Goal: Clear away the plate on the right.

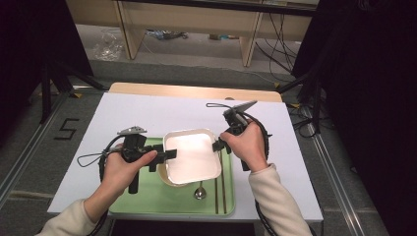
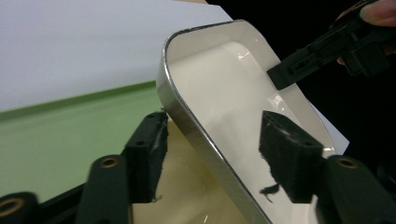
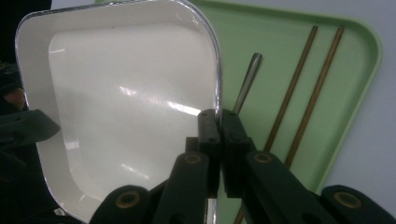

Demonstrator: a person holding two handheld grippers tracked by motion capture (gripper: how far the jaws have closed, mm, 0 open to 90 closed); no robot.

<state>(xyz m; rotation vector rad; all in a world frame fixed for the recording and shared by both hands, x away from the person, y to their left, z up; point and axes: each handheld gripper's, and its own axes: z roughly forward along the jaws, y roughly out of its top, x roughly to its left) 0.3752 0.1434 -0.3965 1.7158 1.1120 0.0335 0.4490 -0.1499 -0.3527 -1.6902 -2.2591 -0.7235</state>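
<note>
High view: right gripper (image 1: 218,144) fingers clamped on white dish (image 1: 192,156) rim over green tray (image 1: 147,201); left gripper (image 1: 169,154) fingers half-open, straddling opposite rim, not pressing. Next: close left, lift level.

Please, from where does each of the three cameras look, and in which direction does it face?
High view: above the person's side, facing forward and down on the table; forearms and both hands show.
Left gripper view: rides the left gripper, jaws astride the white dish rim.
Right gripper view: rides the right gripper, pinching that rim.
Shared: the dish and green tray.
</note>
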